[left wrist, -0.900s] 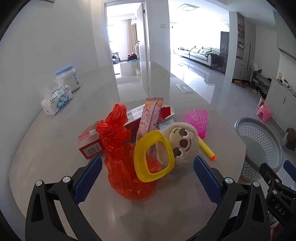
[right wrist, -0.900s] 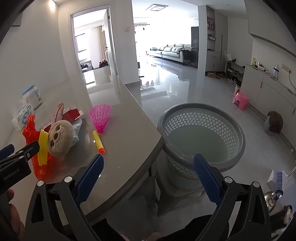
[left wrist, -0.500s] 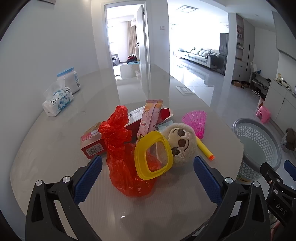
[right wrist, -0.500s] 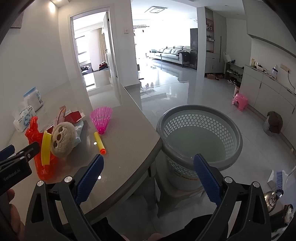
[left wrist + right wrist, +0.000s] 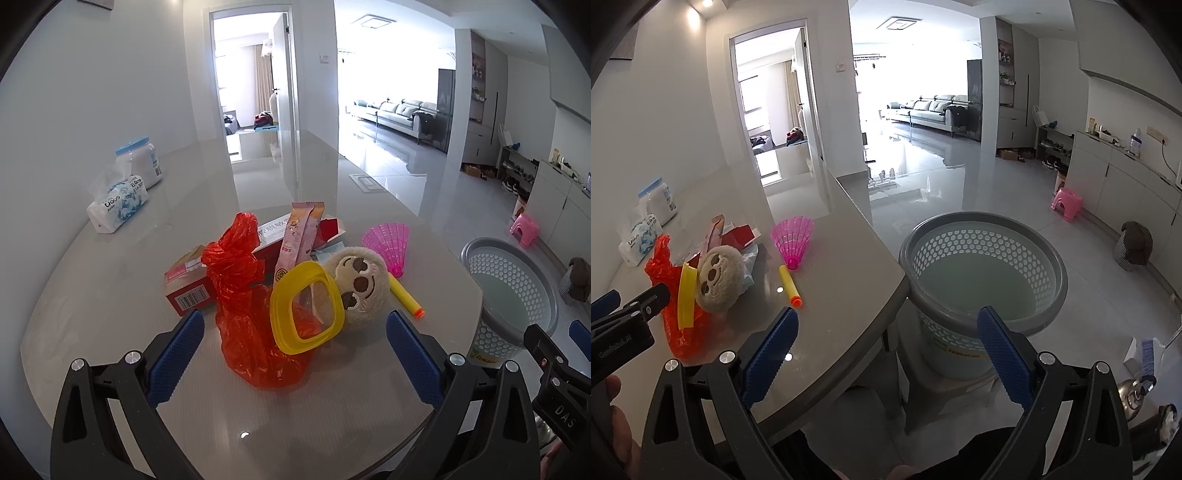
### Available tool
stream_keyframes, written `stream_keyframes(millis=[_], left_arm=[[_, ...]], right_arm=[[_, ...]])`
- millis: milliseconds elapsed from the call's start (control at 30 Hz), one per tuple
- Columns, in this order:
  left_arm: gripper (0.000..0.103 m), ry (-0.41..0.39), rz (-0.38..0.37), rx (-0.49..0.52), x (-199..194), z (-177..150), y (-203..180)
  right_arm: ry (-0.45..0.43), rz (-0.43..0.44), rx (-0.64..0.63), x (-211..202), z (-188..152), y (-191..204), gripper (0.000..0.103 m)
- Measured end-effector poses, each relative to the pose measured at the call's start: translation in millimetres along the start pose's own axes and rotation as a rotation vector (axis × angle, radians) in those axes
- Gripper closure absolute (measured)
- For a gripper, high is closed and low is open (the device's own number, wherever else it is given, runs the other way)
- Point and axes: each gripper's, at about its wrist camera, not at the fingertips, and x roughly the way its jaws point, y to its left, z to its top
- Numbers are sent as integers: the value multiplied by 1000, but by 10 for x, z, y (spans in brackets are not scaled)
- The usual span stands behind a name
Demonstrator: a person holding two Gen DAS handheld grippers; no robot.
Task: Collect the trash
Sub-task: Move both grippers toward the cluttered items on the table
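A pile lies on the grey table [image 5: 110, 295]: a crumpled red plastic bag [image 5: 255, 325], a yellow square ring [image 5: 306, 314], a red carton [image 5: 188, 284], a pink snack wrapper [image 5: 299, 240], a plush sloth head [image 5: 362, 288], a pink shuttlecock [image 5: 388, 243] and a yellow foam dart [image 5: 406, 295]. My left gripper [image 5: 293, 354] is open and empty, just short of the red bag. My right gripper [image 5: 886, 347] is open and empty, off the table's right edge, near the grey perforated basket [image 5: 982, 266]. The pile also shows in the right wrist view [image 5: 701, 273].
A tissue pack [image 5: 116, 203] and a white jar with a blue lid [image 5: 140, 164] stand at the table's far left by the wall. The basket stands on the floor to the right of the table [image 5: 513, 295]. A pink stool [image 5: 1067, 203] stands further off.
Both grippers have drawn back and risen a little, so the pile and basket look slightly farther away. Nothing on the table has moved. Both grippers stay open.
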Motion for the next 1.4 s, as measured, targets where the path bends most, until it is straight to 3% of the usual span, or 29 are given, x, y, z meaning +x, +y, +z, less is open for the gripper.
stream_keyframes(millis=[1400], left_arm=[[6, 6, -12, 19, -17, -16, -116]], right_arm=[[8, -6, 22, -23, -17, -114, 10]])
